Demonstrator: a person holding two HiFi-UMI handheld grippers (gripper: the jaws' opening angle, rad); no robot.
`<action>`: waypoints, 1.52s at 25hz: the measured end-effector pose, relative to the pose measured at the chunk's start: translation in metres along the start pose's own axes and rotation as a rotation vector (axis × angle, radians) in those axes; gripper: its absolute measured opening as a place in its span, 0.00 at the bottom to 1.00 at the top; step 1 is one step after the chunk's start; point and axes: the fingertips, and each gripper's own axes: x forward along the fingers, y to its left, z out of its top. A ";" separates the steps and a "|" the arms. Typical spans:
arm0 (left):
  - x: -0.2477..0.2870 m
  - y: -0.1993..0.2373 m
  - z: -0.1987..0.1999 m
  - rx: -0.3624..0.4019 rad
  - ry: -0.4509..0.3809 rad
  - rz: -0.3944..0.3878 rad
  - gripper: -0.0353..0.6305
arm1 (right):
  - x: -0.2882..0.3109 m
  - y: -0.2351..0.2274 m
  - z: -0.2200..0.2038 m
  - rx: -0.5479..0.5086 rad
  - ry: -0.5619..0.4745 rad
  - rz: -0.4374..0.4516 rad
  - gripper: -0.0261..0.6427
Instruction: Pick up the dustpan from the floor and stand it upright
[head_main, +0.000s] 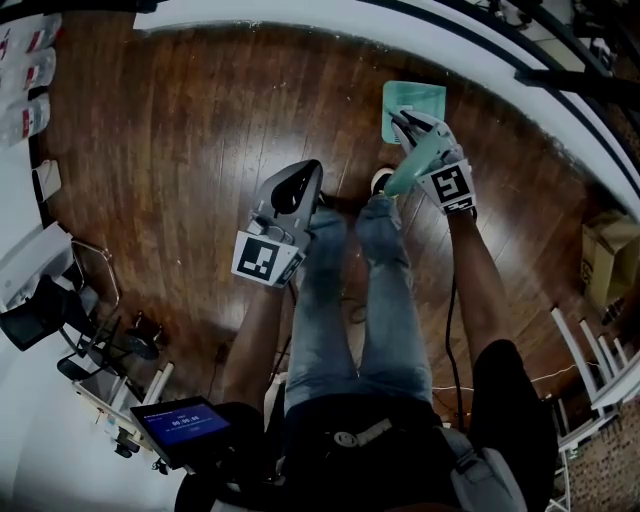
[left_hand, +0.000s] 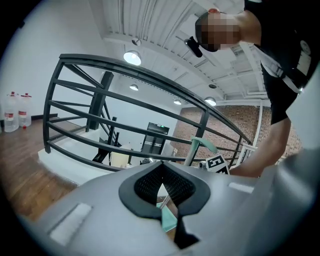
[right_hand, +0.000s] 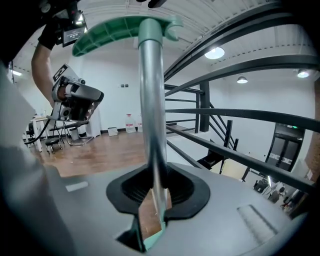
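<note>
Dark wood floor underfoot, edged by white ledge and black railing.
- Clamped in right claw: metal pole of dustpan.
- Green pan end down on floor, just beside ledge; green grip uppermost, leaning toward person.
- Left claw: closed, empty, well apart from dustpan.
- Step in hand: standing dustpan up, judged nearly complete.
- Next: bring pole vertical, check pan seats steady, ease right claw open slowly.
- Risk of toppling if released while leaning.
</note>
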 end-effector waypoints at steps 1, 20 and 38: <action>-0.001 -0.001 0.001 0.003 0.005 0.003 0.08 | -0.001 0.000 0.000 0.013 -0.004 0.003 0.16; -0.013 -0.034 0.038 -0.018 -0.012 0.021 0.08 | -0.064 0.000 0.014 0.089 0.012 -0.009 0.25; -0.140 -0.143 0.207 0.170 -0.218 -0.036 0.08 | -0.232 0.111 0.293 -0.025 -0.283 -0.163 0.05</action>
